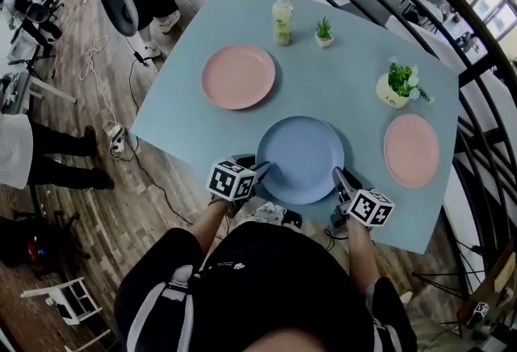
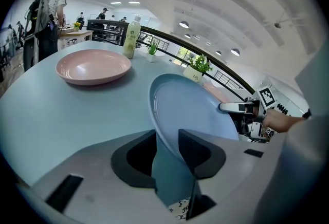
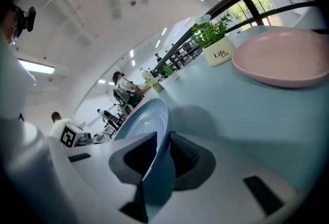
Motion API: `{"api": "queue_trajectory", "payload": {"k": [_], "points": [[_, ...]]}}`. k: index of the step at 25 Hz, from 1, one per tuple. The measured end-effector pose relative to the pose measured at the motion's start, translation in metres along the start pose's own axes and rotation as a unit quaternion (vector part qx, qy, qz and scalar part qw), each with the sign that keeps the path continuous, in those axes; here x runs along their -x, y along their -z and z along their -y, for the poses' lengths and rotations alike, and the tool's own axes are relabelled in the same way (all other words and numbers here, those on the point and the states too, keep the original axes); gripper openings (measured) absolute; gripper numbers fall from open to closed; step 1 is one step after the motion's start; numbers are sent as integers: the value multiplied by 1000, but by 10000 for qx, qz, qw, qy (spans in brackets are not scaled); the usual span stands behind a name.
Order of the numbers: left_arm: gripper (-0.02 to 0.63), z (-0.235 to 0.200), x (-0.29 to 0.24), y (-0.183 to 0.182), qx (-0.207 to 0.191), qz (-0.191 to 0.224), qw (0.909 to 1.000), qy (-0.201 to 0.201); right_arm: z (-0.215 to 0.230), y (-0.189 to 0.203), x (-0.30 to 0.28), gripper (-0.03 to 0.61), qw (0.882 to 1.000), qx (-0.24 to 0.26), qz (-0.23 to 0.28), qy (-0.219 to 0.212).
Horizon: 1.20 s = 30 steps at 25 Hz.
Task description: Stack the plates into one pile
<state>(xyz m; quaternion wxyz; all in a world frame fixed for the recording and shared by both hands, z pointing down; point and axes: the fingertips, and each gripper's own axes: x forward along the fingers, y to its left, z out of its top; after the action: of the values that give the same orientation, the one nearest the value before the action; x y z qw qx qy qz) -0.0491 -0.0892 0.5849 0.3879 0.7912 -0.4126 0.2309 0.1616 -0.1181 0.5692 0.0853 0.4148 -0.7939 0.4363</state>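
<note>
Gripping the blue plate [image 1: 300, 158] from both sides at the middle of the counter's [image 1: 347, 76] near edge. Clamped on its left rim with the left gripper [image 1: 260, 170], with the rim pinched between the two dark pads; clamped on its right rim with the right gripper [image 1: 339, 178] in the same way, with jaws closed onto the plate's edge. Hard to tell whether resting on the counter or raised just off it. Toward the far left corner, well apart from the blue one, a pink plate [image 1: 237, 76], flat on the surface. Near the right edge, close beside the blue plate but not touching, a second pink plate [image 1: 411, 150]. Along the far edge, a pale green bottle [image 1: 282, 19] upright, with a small potted plant [image 1: 323, 31] just beside it. Between the far edge and the right-hand pink plate, a round pale pot of greenery [image 1: 396, 85] with white flowers. Beyond the left edge, on the wooden floor [image 1: 81, 205], a standing person [image 1: 32, 152] and loose cables [image 1: 95, 72]
</note>
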Motion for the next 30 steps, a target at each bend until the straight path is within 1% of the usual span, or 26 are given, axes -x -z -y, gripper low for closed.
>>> {"api": "queue_trajectory", "payload": {"k": [3, 6, 11, 16, 18, 22, 26, 30], "points": [[133, 2, 13, 1, -35, 106, 9998, -136, -14, -4, 6, 80, 9995, 1, 245, -183], [133, 8, 28, 4, -84, 208, 9995, -227, -26, 0, 14, 80, 9988, -9, 355, -330], [133, 10, 43, 5, -95, 404, 9984, -387, -40, -3, 19, 75, 9974, 119, 575, -424], [133, 5, 47, 5, -68, 478, 9986, -218, -49, -5, 17, 66, 9974, 143, 606, -366], [133, -4, 45, -5, -114, 478, 9987, -131, -53, -11, 11, 66, 9970, 81, 696, -318], [133, -29, 47, -35, -337, 475, 9983, -7, -64, -25, -10, 66, 9960, -95, 867, -178], [133, -66, 59, -70, -452, 575, 9973, 27, -86, -39, -43, 68, 9951, -224, 949, -174], [133, -97, 65, -94, -542, 605, 9967, 43, -100, -49, -71, 68, 9932, -437, 1073, -131]]}}
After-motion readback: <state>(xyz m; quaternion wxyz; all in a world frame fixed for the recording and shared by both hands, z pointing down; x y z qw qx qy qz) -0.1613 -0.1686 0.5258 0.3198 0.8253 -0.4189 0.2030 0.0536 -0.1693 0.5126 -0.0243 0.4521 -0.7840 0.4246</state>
